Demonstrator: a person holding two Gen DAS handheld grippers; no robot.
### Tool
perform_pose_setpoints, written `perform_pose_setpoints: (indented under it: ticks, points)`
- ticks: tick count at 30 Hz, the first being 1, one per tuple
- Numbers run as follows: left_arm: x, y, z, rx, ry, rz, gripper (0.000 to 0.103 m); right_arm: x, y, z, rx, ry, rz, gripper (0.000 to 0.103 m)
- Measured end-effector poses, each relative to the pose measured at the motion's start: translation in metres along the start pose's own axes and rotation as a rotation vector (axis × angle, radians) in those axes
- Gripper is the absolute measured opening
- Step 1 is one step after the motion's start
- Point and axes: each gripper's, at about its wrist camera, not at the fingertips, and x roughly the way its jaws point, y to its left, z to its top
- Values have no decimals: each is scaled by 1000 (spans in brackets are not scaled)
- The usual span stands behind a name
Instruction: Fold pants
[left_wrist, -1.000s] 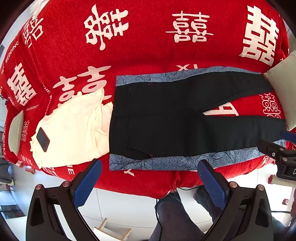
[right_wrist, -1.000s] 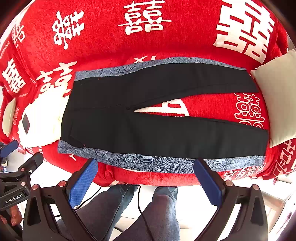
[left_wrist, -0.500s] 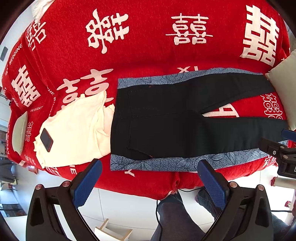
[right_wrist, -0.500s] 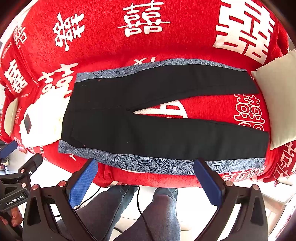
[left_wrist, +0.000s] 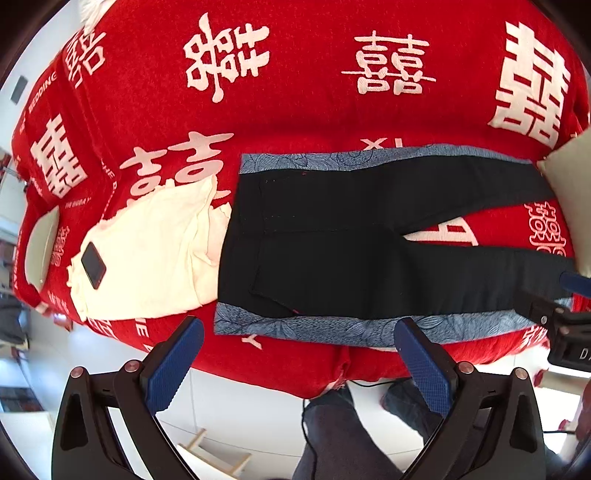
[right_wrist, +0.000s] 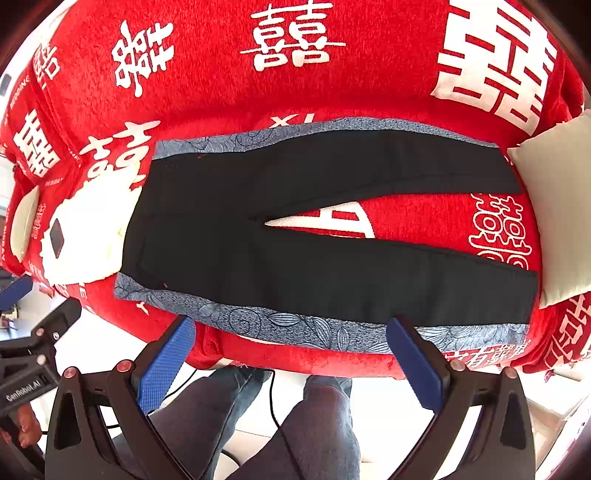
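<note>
Pants (left_wrist: 332, 258) lie flat on the red bed (left_wrist: 295, 92), long axis running left to right, waist nearer the left tool (left_wrist: 295, 363) and cuffs nearer the right tool (right_wrist: 291, 356), both spread wide, empty, hovering off the near edge.

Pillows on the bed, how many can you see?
2. One pillow sits at the right edge beside the pants' cuffs; the other lies at the left edge past the cream garment. More may be hidden.
</note>
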Motion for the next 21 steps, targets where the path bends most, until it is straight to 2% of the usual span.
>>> perform_pose_setpoints:
  ticks: [11, 14, 16, 19, 21]
  points:
    - [13, -11, -4, -91, 38, -9, 103, 21, -7, 5, -71, 48, -15, 103]
    - [27, 2, -6, -115, 33, -52, 103, 31, -8, 1, -38, 41, 26, 103]
    - [46, 16, -10, -149, 37, -104, 103, 40, -12, -4, 19, 9, 103, 103]
    - [83, 40, -20, -201, 67, -168, 103, 59, -17, -17, 129, -14, 285, 103]
    - [111, 54, -32, -230, 73, -186, 103, 83, -18, -30, 202, 3, 429, 103]
